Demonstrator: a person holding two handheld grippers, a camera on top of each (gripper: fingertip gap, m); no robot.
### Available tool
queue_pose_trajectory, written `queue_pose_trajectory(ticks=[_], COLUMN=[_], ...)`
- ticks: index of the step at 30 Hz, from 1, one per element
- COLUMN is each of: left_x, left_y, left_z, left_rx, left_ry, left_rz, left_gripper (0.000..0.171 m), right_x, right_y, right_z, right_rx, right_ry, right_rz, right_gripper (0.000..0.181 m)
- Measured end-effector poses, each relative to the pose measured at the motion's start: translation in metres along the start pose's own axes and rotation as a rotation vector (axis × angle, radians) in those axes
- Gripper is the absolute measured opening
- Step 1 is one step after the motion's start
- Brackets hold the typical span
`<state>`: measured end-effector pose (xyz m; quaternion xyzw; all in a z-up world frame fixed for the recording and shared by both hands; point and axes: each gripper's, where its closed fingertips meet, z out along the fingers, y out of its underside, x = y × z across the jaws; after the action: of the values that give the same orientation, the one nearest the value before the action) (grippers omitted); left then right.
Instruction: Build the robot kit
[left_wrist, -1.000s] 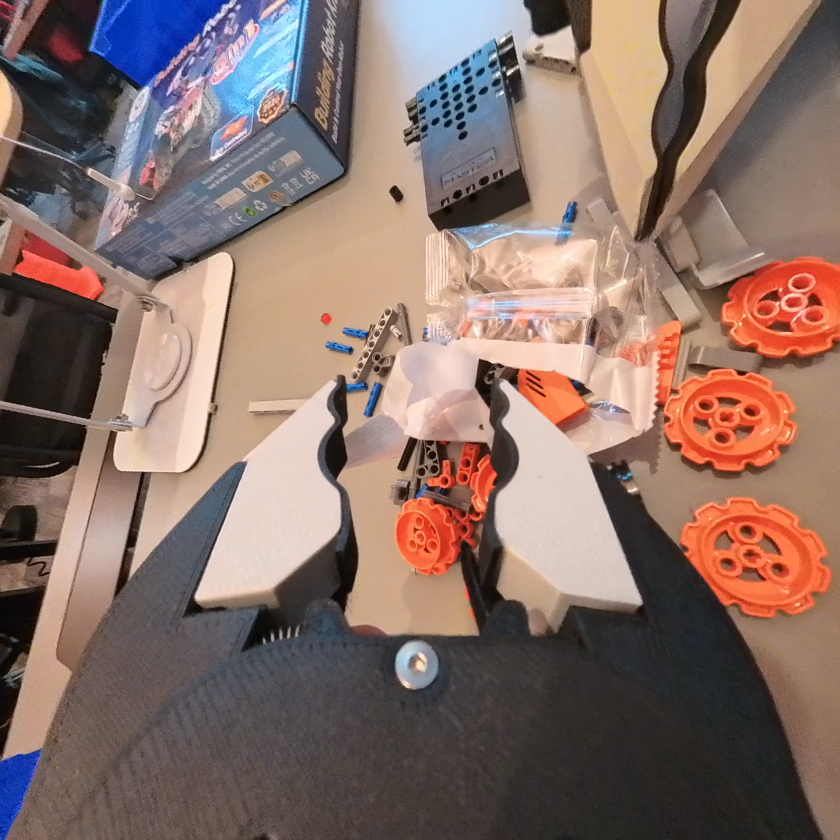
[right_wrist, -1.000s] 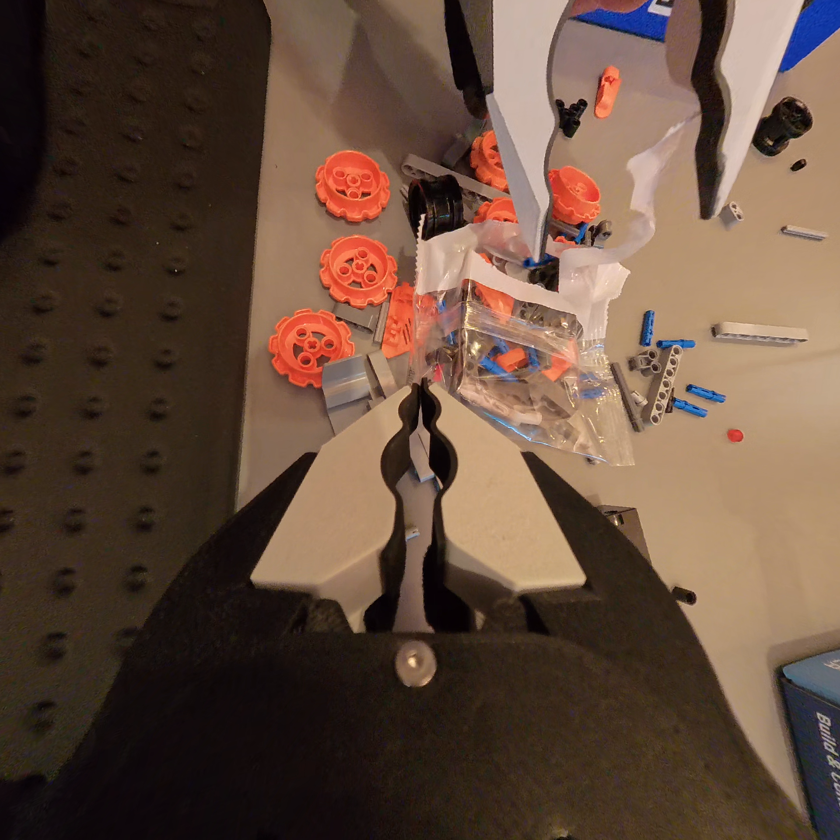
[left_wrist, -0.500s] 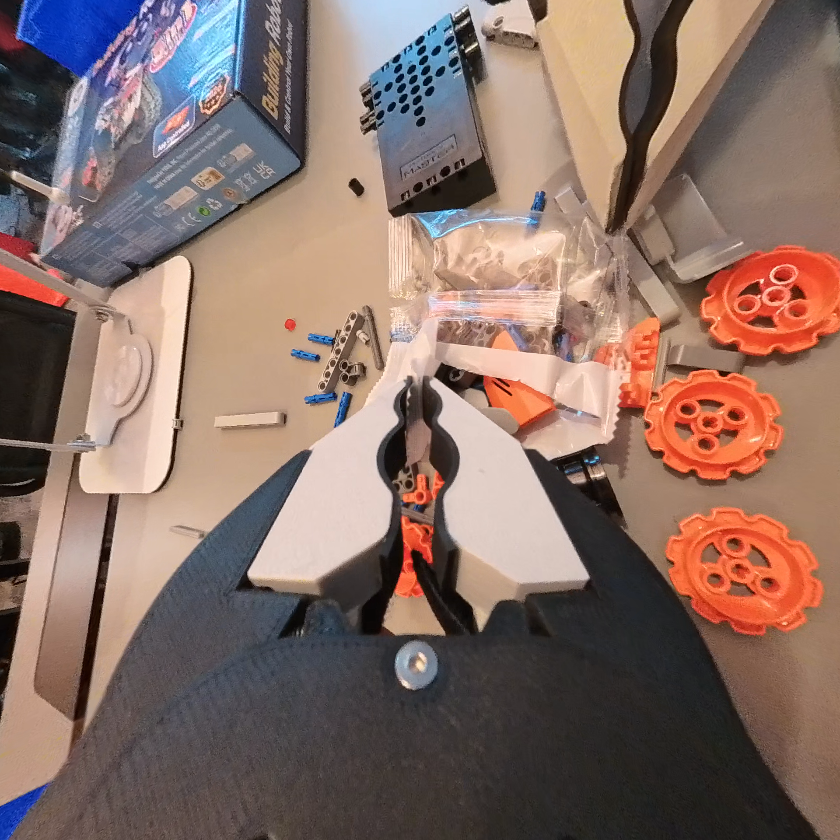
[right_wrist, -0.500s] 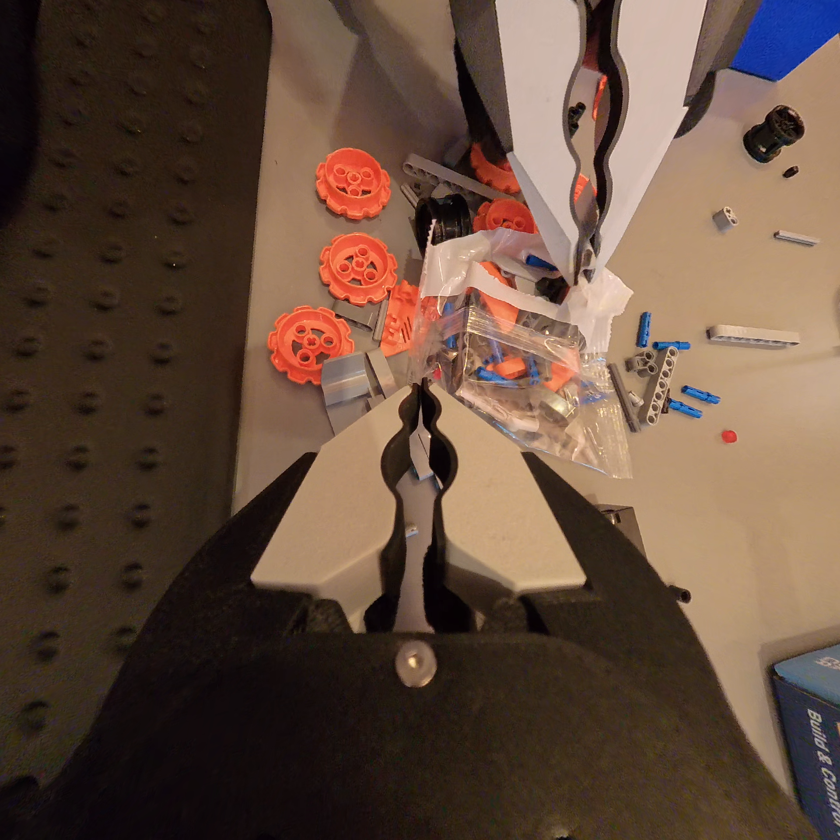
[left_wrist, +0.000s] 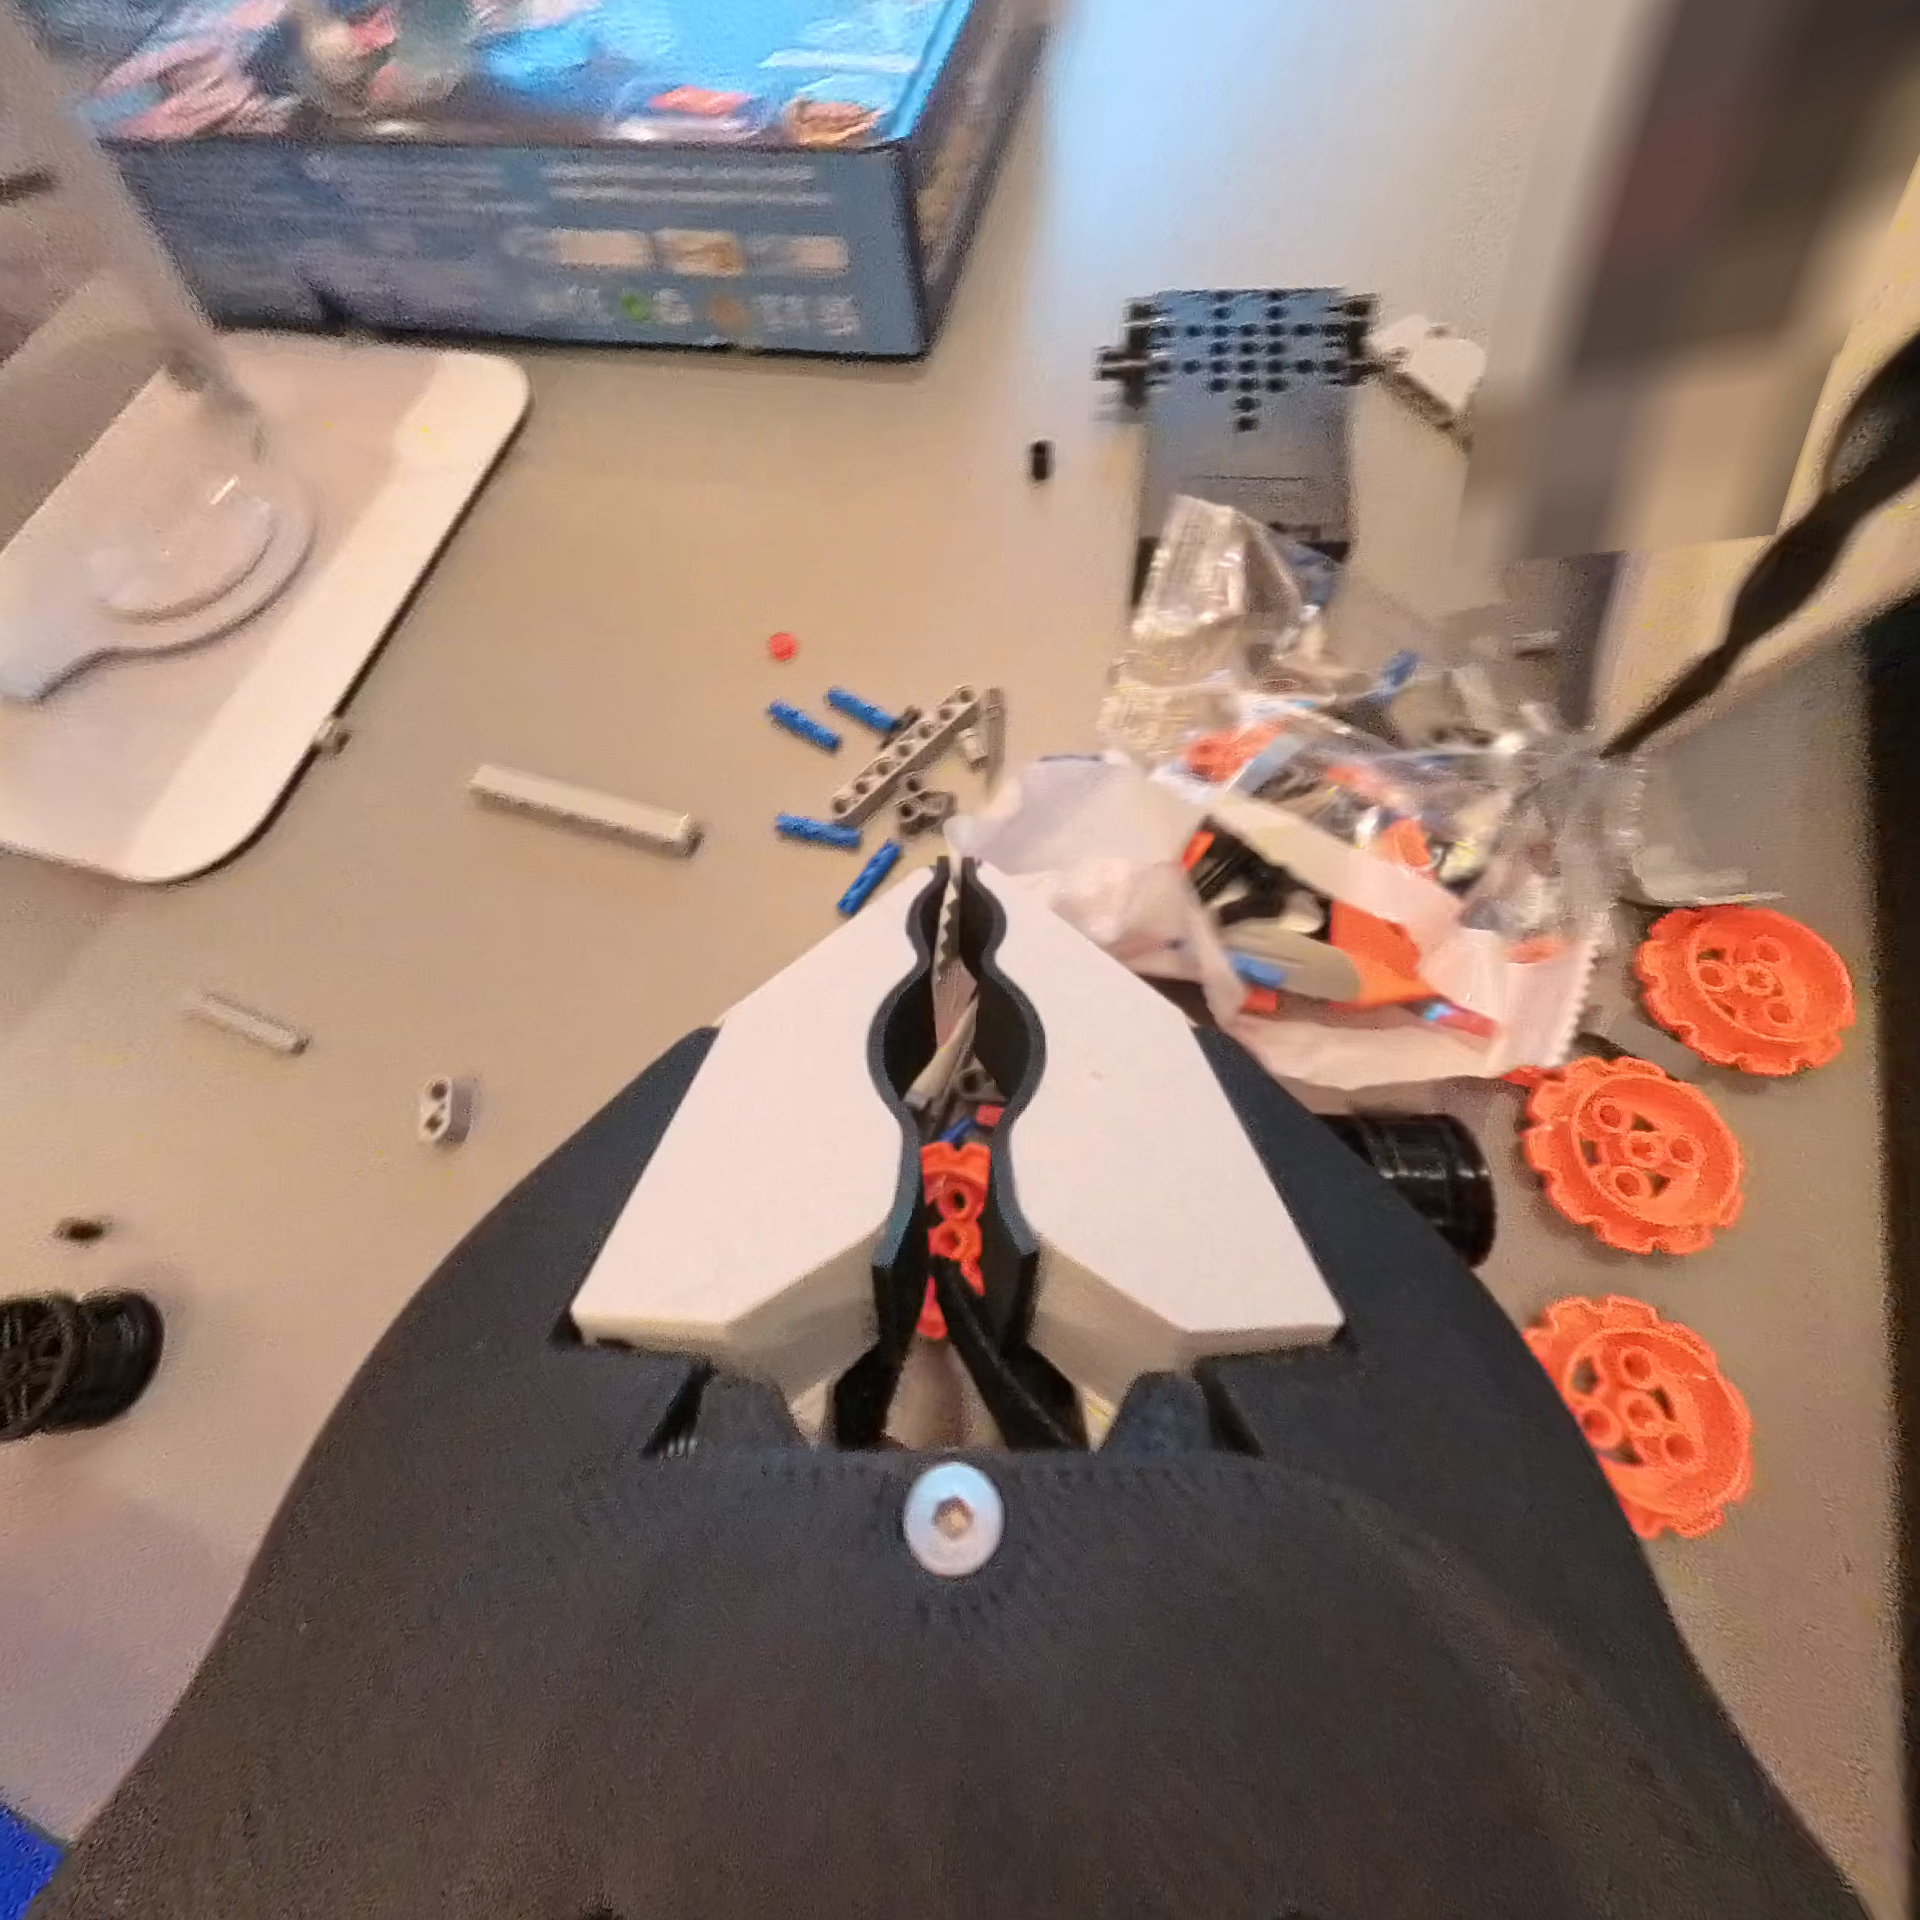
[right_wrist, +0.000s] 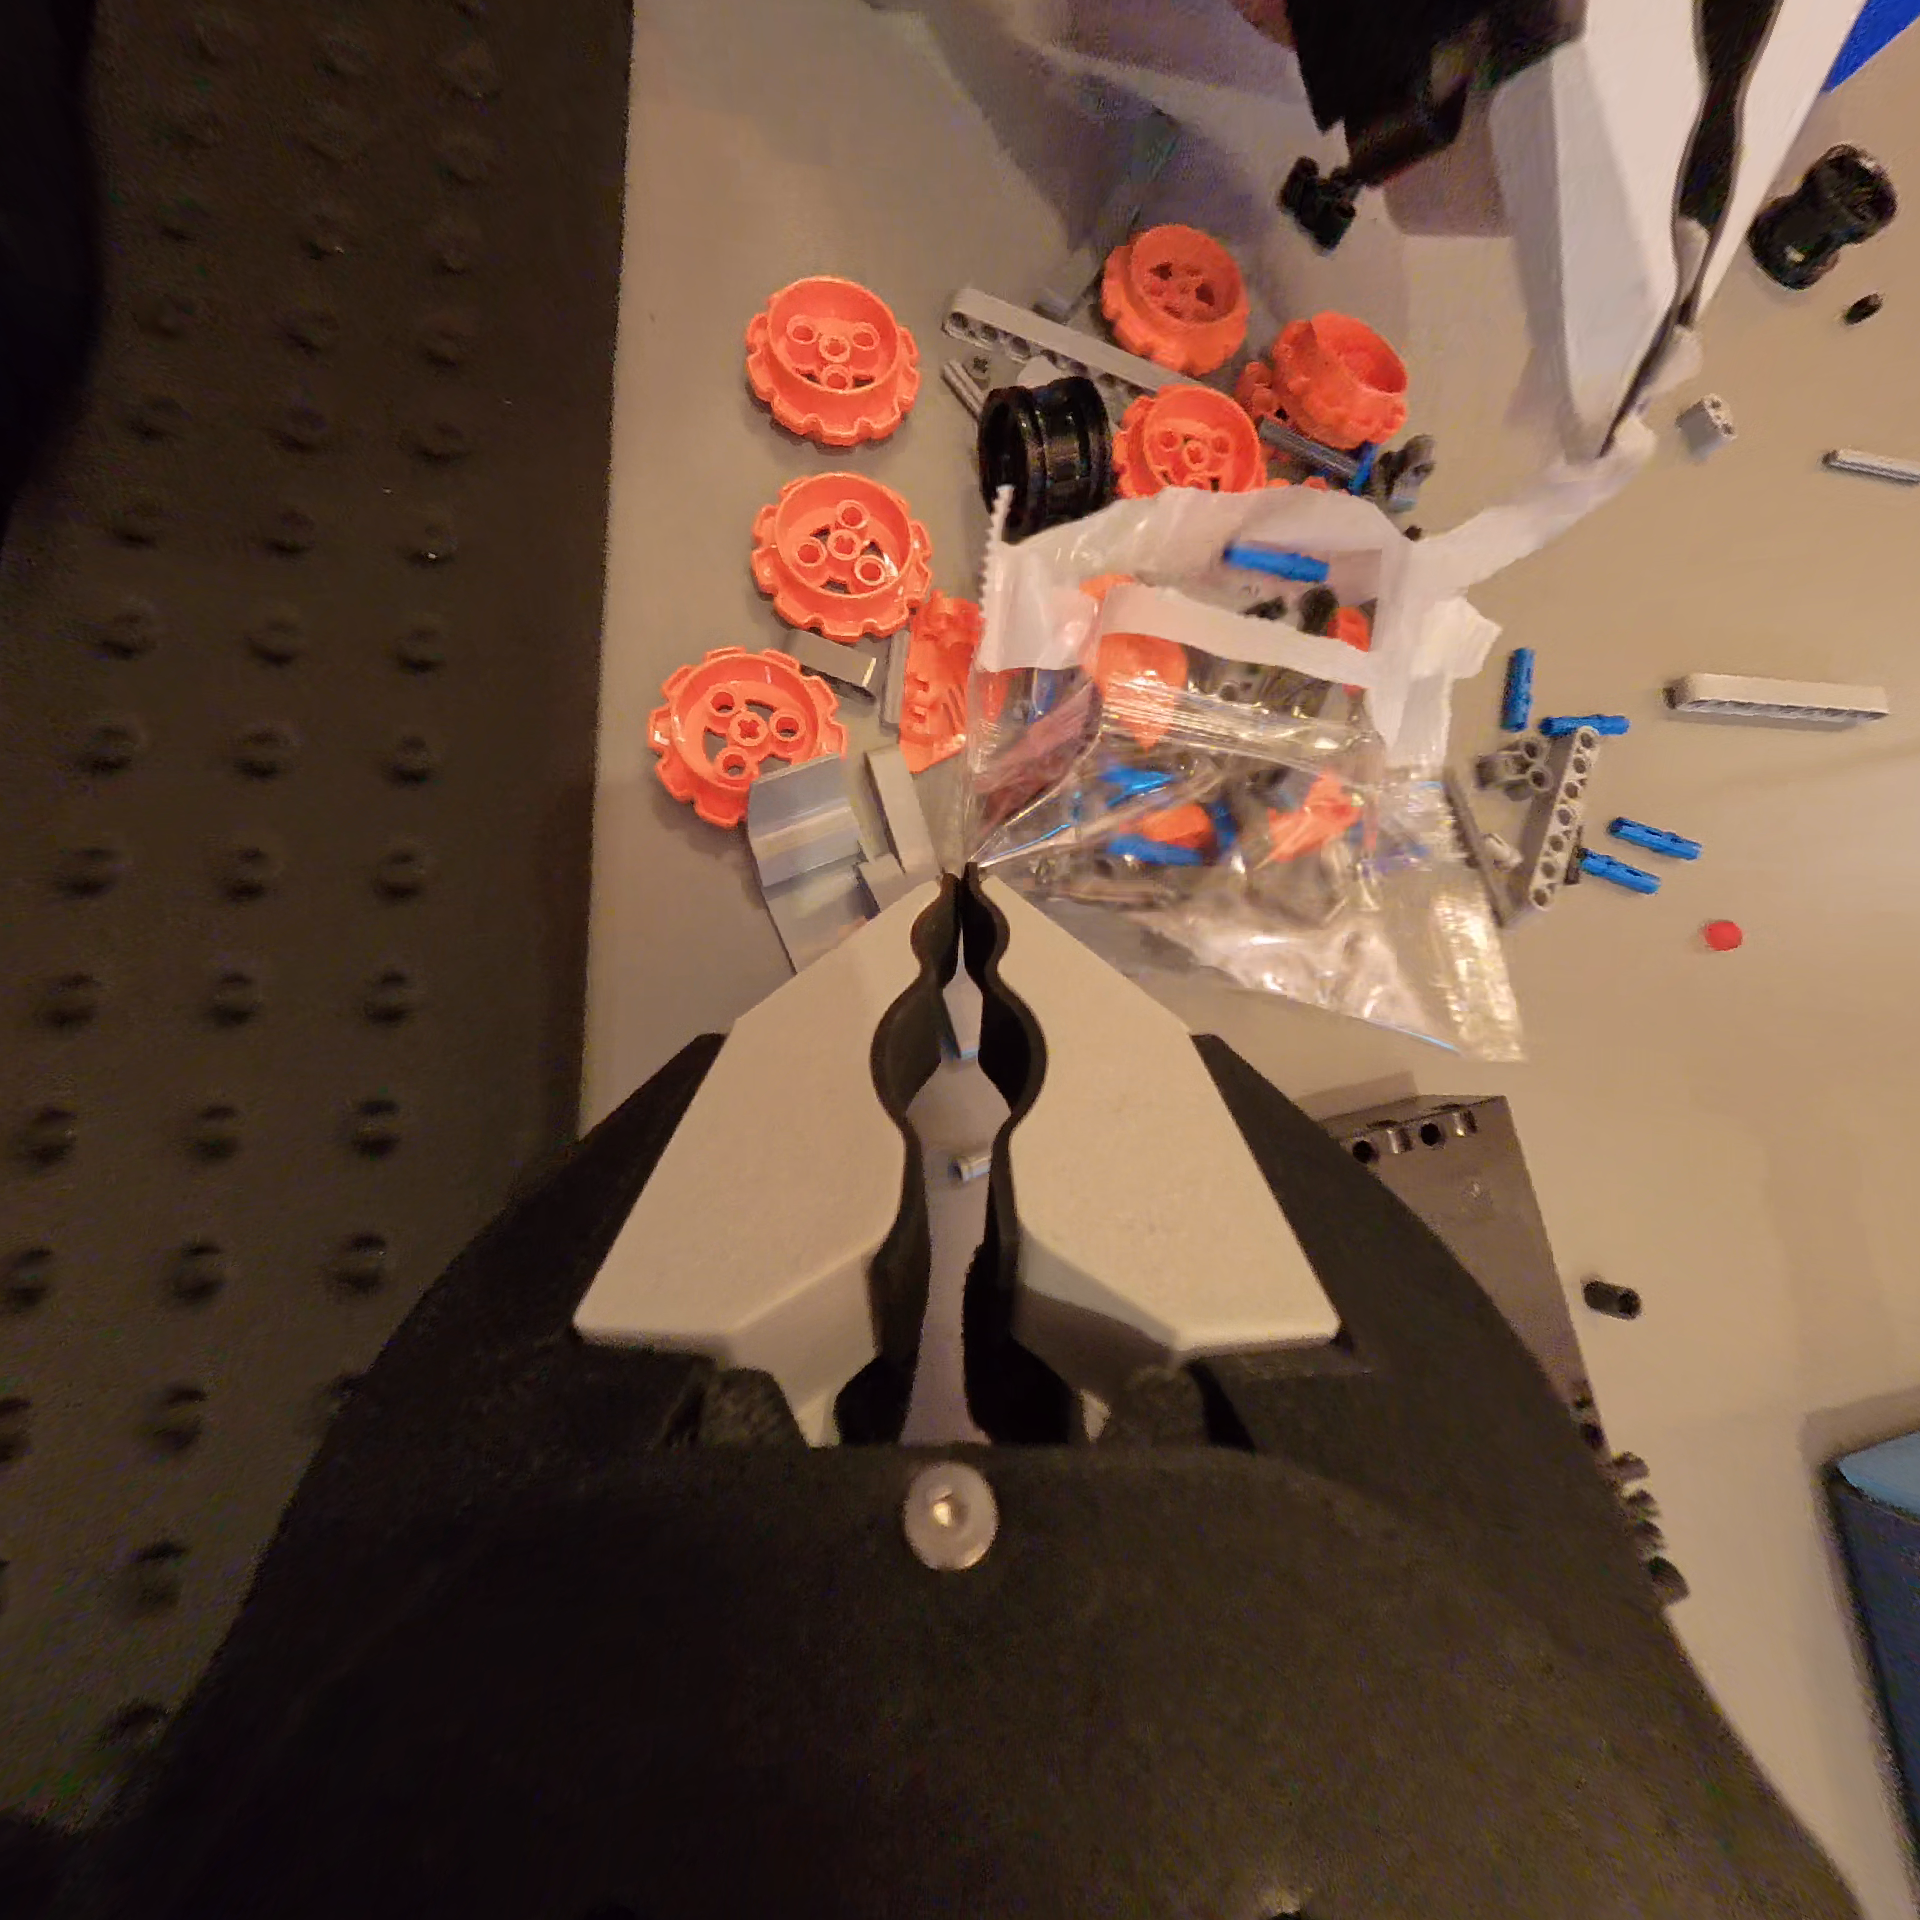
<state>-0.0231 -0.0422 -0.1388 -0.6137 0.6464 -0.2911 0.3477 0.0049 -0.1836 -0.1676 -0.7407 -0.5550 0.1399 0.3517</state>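
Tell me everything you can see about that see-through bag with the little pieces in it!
The bag is clear, crinkly plastic with a white band across its torn-open end. Inside are small blue pins, orange pieces and grey parts. It lies on the grey table, stretched between two grippers: the right gripper pinches its clear corner, and the left gripper pinches the white torn strip. Orange wheels lie beside it, and a black wheel sits at its white end.

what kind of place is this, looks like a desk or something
Probably a home or hobby desk set up for a building-kit build: a plain grey tabletop strewn with orange plastic gear wheels, a torn clear plastic bag of small parts, and a blue printed cardboard kit box at the back.
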Motion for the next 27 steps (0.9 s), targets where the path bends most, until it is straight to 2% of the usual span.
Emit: queue_pose_trajectory(ticks=[2,4,7,9,11,13,14,15,22,25,27], left_x=[0.009,0.011,-0.009,-0.012,-0.013,0.001,0.008,0.011,0.021,0.028,0.03], left_y=[-0.004,0.001,0.007,0.01,0.013,0.013,0.017,0.021,0.03,0.037,0.042], left_z=[-0.002,0.004,0.004,0.003,0.004,0.004,0.004,0.004,-0.002,-0.004,-0.005], left_rx=[0.021,-0.042,-0.059,-0.065,-0.094,-0.105,-0.133,-0.158,-0.222,-0.263,-0.289], left_ry=[0.079,0.012,-0.061,-0.056,-0.08,0.001,0.045,0.062,0.099,0.128,0.143], left_rz=[-0.07,0.028,-0.02,-0.061,-0.036,-0.007,-0.027,-0.023,-0.009,0.002,0.006], left_gripper=[0.0,0.0,0.0,0.0,0.0,0.0,0.0,0.0,0.0,0.0,0.0], right_x=[0.001,0.0,0.0,0.004,0.006,0.006,0.007,0.011,0.035,0.035,0.032], right_y=[0.0,0.001,0.004,0.005,0.006,0.004,0.002,0.004,0.006,0.017,0.023], right_z=[0.0,0.0,0.0,-0.005,-0.007,-0.006,-0.007,-0.008,-0.023,-0.016,-0.009], right_rx=[0.003,0.001,-0.001,0.007,0.005,0.018,0.034,0.036,0.097,0.038,-0.007], right_ry=[0.004,0.005,0.018,0.028,0.04,0.035,0.027,0.031,0.113,0.109,0.083], right_rz=[0.01,0.008,0.016,0.038,0.041,0.066,0.109,0.158,0.485,0.577,0.609], right_gripper=[0.0,0.0,0.0,0.0,0.0,0.0,0.003,0.013,0.052,0.052,0.045])
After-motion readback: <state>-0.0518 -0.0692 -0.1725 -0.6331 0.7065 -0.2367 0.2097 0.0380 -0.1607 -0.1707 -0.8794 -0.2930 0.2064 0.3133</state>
